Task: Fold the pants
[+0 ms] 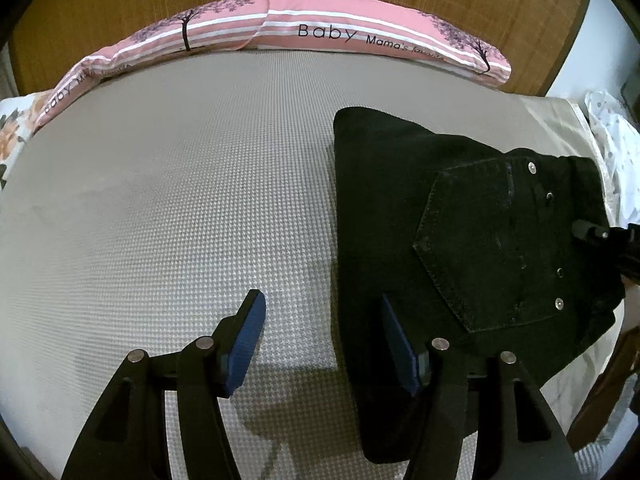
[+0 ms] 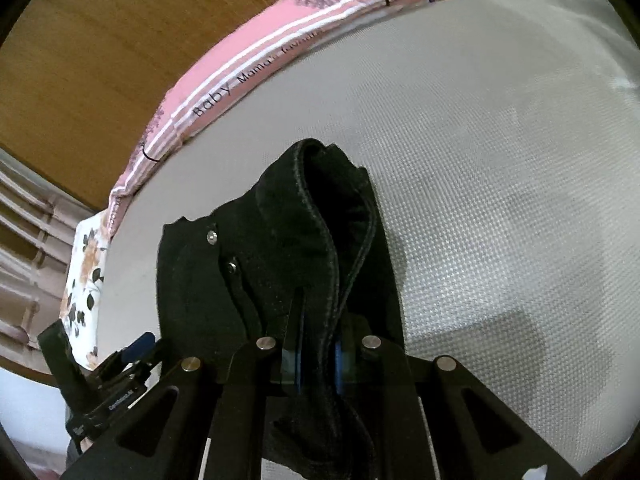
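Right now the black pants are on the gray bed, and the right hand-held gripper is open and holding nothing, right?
Not quite. The right hand-held gripper is shut on the black pants; the right wrist view shows cloth pinched between its blue pads. The pants do lie on the gray bed.

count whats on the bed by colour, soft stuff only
black: 1, the folded pants
pink: 1, the striped pillow along the headboard
white with flowers: 1, the floral pillow at the bed's corner
total: 3
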{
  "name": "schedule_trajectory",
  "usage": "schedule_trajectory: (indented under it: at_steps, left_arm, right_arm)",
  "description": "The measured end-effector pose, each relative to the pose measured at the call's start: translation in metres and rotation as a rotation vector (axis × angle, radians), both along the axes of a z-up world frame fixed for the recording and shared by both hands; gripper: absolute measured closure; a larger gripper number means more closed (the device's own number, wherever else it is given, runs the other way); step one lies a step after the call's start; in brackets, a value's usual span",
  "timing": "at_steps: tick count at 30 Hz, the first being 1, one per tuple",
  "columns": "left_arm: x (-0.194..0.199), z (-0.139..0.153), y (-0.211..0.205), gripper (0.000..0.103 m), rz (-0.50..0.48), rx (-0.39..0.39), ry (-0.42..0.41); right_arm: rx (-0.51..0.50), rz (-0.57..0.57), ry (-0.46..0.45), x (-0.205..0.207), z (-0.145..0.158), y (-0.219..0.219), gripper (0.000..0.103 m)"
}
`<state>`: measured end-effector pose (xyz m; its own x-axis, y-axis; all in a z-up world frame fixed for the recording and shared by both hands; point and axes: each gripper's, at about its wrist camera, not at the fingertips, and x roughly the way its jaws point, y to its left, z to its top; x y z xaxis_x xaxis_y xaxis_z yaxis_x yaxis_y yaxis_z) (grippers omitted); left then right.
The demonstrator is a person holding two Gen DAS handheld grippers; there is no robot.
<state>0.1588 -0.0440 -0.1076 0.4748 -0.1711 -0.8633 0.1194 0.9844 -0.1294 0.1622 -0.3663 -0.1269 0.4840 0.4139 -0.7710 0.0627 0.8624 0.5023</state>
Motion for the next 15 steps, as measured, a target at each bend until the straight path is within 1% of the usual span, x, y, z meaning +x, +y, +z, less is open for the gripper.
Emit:
schedule_trajectory:
  at_steps: [3, 6, 9, 11, 12, 13, 15]
  left_arm:
    - [0.0, 0.001, 0.001, 0.043, -0.002, -0.02, -0.007]
    - [0.0, -0.002, -0.002, 0.042, -0.014, -0.021, -0.006]
    - [0.0, -0.005, -0.005, 0.042, -0.02, -0.001, -0.011]
    - [0.0, -0.007, -0.006, 0.042, -0.02, 0.009, -0.012]
    - [0.0, -0.008, -0.006, 0.042, -0.019, 0.008, -0.013]
    - [0.0, -0.008, -0.006, 0.042, -0.019, 0.01, -0.013]
    - [0.0, -0.008, -0.006, 0.042, -0.015, 0.014, -0.012]
  right_arm:
    - [-0.037, -0.005, -0.032, -0.003, 0.006, -0.002, 0.094]
    - [0.012, -0.049, -0.002, -0.003, -0.009, -0.014, 0.094]
    - [-0.04, -0.041, -0.009, -0.001, -0.019, -0.012, 0.092]
    - [-0.026, -0.048, -0.008, -0.001, -0.021, -0.013, 0.09]
    - [-0.035, -0.043, -0.011, -0.002, -0.02, -0.012, 0.087]
    - [-0.061, -0.045, -0.007, -0.003, -0.019, -0.012, 0.075]
    - [-0.083, -0.047, -0.007, -0.006, -0.018, -0.01, 0.071]
